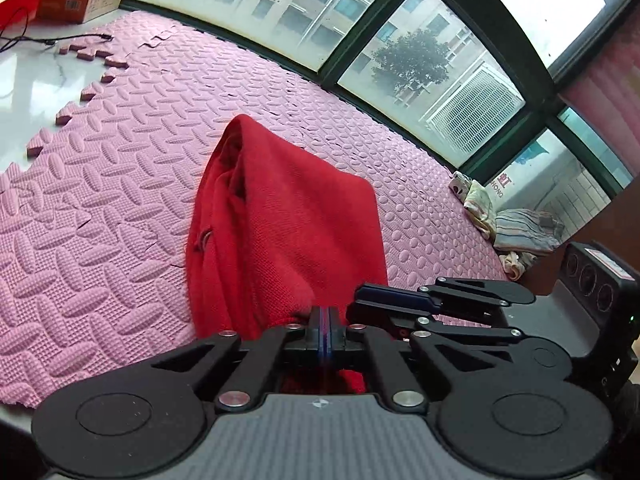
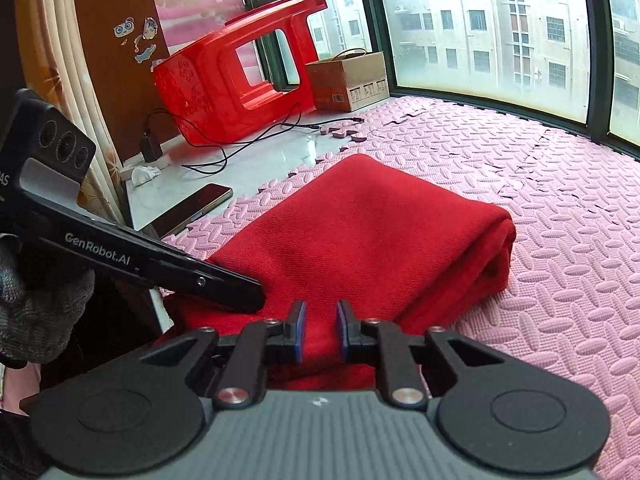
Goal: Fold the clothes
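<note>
Pink foam mat [image 2: 560, 240] — red garment [image 2: 360, 232]

A red knitted garment [image 2: 360, 236] lies folded into a thick, layered bundle on a pink foam mat [image 2: 560, 280]. Its top face is smooth and flat — the rounded fold faces the window-side edge of the mat. The near end reaches the mat's front edge, close to the mat's jagged side edge.

- The folded garment [image 2: 360, 232] lies on the foam mat [image 2: 560, 208], directly before both grippers.
- Behind it to the left, off the mat, a stool [image 2: 232, 76] lies tipped beside a cardboard box [image 2: 352, 80].
- A phone [image 2: 192, 208] lies left of the garment.
</note>
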A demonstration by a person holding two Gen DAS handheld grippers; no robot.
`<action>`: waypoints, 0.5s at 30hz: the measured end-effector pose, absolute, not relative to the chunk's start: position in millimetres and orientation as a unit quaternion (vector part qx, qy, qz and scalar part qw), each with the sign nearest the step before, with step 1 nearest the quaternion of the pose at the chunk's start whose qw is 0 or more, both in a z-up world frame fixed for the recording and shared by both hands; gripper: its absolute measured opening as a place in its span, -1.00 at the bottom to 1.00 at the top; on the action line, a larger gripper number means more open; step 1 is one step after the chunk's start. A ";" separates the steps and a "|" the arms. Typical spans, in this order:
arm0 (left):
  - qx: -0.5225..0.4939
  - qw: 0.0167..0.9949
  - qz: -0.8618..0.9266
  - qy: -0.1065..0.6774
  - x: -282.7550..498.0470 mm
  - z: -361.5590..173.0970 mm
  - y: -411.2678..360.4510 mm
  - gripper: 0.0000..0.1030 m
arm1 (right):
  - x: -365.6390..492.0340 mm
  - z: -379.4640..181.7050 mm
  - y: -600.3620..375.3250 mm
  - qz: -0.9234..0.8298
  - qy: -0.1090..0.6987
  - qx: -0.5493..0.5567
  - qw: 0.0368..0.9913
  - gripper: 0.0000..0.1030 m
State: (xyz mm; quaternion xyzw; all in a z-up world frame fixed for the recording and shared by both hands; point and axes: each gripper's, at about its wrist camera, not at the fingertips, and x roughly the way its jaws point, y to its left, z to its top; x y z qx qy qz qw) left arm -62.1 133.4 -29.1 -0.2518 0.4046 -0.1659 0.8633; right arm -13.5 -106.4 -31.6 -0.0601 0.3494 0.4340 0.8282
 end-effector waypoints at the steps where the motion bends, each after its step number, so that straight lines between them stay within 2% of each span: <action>1: -0.259 0.862 -0.163 0.404 -61.6 -31.5 137.7 -0.95 | -14.0 -32.3 -104.9 0.434 0.350 -0.063 0.828 -0.69; 11: -0.285 0.863 -0.162 0.386 -70.3 -34.1 154.5 -0.95 | -10.4 -32.6 -106.4 0.434 0.361 -0.040 0.825 -0.68; 12: -0.279 0.867 -0.171 0.377 -75.7 -27.7 154.3 -0.95 | -8.5 -29.5 -107.7 0.435 0.363 -0.034 0.824 -0.65; 15: -0.263 0.875 -0.187 0.360 -91.5 -12.2 156.2 -0.87 | 1.4 -17.5 -112.5 0.436 0.363 -0.018 0.823 -0.39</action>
